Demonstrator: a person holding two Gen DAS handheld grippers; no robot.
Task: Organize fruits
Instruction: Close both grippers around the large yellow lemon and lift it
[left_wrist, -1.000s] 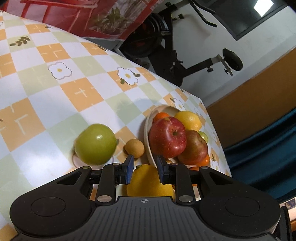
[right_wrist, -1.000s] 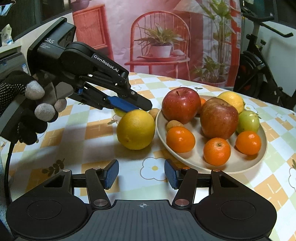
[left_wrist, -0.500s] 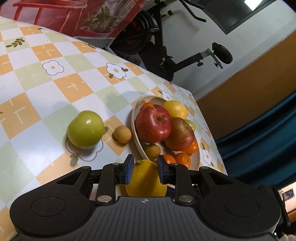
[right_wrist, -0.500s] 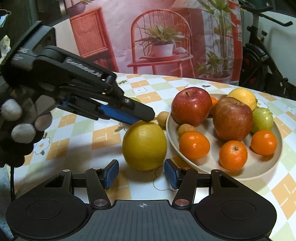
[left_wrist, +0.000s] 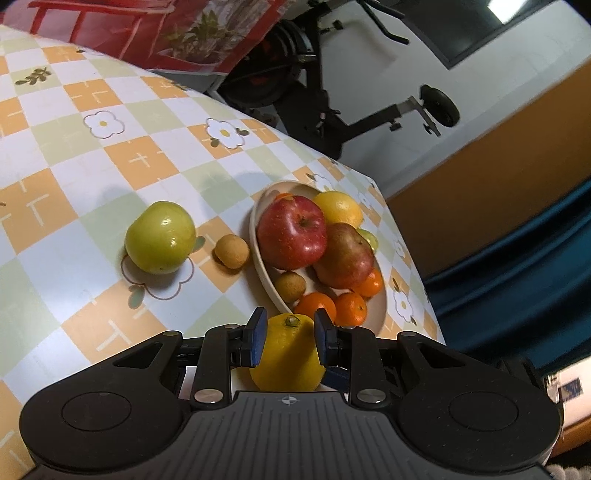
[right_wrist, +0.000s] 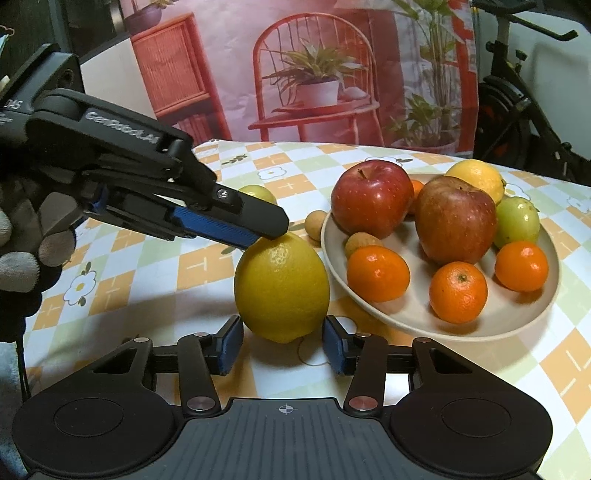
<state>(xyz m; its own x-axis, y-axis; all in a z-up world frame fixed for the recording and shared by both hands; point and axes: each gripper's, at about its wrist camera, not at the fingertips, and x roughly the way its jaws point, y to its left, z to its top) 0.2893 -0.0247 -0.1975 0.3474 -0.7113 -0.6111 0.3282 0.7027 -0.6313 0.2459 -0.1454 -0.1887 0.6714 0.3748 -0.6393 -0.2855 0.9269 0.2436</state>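
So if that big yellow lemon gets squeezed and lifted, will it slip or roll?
The lemon looks round and smooth, so it may roll if nudged. Its skin seems firm, probably not squashy. The right gripper is closing near its lower end, so it might slip out.

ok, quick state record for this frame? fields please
left gripper: shut, tip at the top of the lemon; contact unclear
right gripper: jaws closing, lemon between them, pads not yet on it
lemon: upright on the tablecloth, beside the plate
plate: holds red apples, mandarins, other fruit
off plate: green apple, small brown fruit
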